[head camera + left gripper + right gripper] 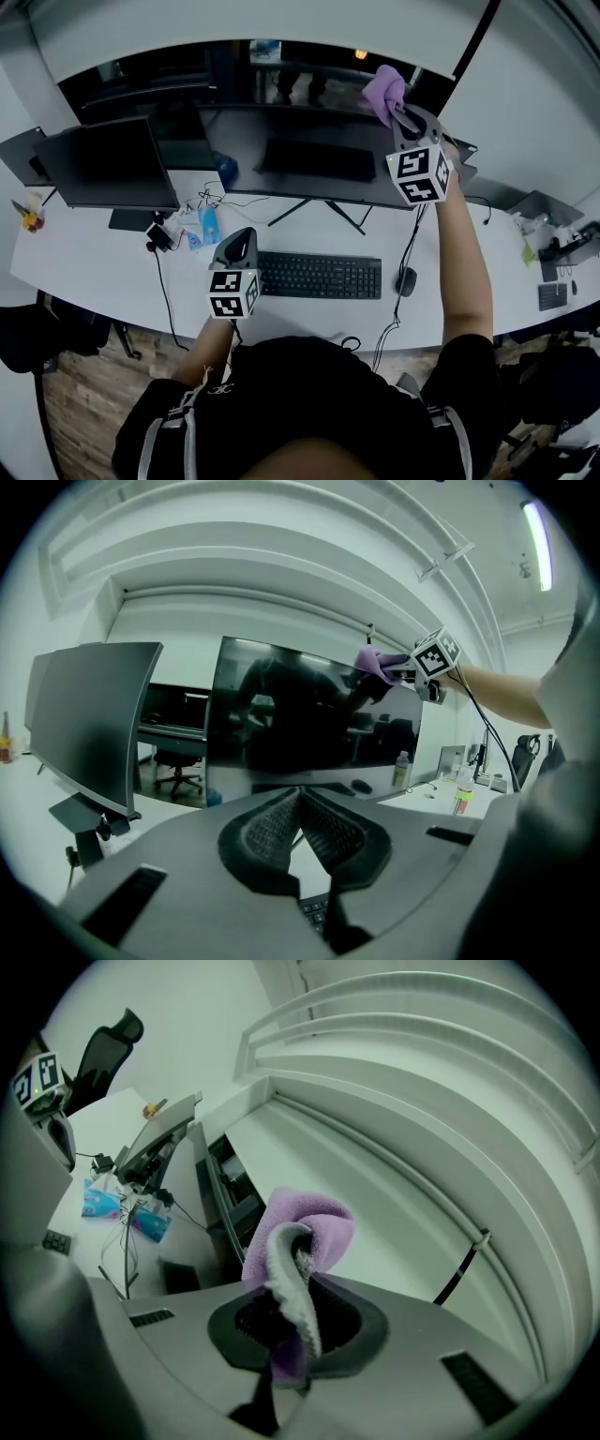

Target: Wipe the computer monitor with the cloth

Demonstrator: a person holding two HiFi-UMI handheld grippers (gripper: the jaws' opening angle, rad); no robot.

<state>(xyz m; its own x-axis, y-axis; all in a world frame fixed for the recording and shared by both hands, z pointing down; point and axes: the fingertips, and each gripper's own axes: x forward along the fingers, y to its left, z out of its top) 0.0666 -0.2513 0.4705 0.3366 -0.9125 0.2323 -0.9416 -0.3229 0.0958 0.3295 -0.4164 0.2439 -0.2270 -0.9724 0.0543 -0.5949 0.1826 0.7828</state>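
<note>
Nearest, low over the white desk (94,272): left gripper (246,234), jaws pressed together with nothing between them, tips meeting in its own view, hovering just beside the left end of a black keyboard (319,276). A dark mouse (405,280) sits just right of the keyboard, with a cable running off it. Behind the left gripper are loose cables (202,199) and a blue tissue packet (208,225) near the foot of a second monitor (108,164), dark, angled at the left. The main monitor (309,155) stands centre on spread legs, its screen dark and reflective; nothing lies between it and the raised gripper. The person's right forearm (464,272) reaches up over the desk's right side. The right gripper (408,117) is held high at the monitor's upper right corner, jaws pinching a purple cloth (384,91). The cloth bunches out past the jaw tips, pale edge folded back, and sits at the screen's top edge; from the left gripper view it overlaps that corner. Farthest back is a plain pale wall.
</note>
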